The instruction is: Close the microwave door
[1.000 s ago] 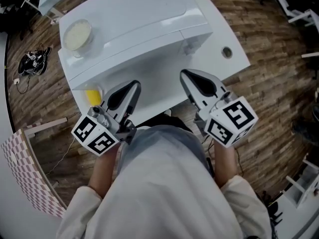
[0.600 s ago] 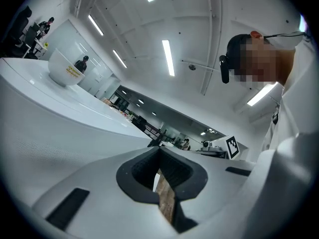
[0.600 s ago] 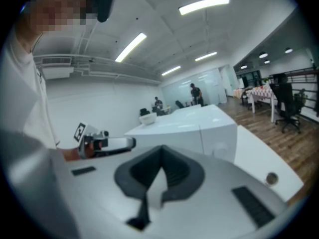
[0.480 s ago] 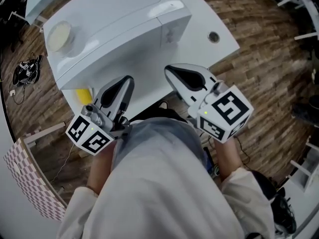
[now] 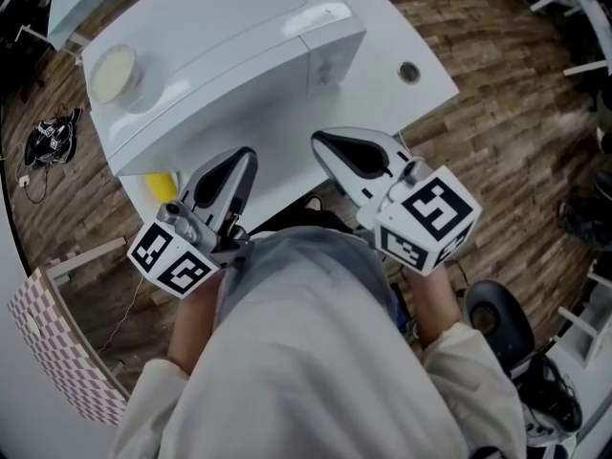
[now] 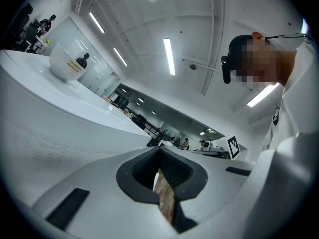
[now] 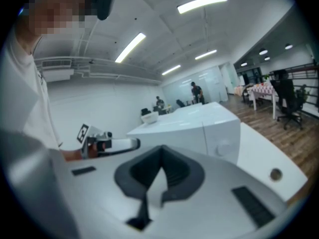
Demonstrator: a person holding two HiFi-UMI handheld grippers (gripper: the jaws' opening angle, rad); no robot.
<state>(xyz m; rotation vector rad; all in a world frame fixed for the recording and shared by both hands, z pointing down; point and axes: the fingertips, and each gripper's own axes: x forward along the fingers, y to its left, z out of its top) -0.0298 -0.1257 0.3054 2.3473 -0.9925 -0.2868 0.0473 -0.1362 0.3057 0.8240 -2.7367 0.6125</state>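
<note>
One microwave (image 5: pixel 220 41), beyond left claw (image 5: pixel 243 157), right claw (image 5: pixel 321 141)

A microwave (image 5: pixel 220 55) stands on a table (image 5: pixel 382 94), with a bowl (image 5: pixel 113 68) on top of it toward its left end. To its right, a hole (image 5: pixel 409 71) sits in the tabletop. At the table's near edge, the left gripper (image 5: pixel 249 151) and right gripper (image 5: pixel 317 139) are side by side before the microwave's front. A yellow object (image 5: pixel 159 185) lies just left of them.
</note>
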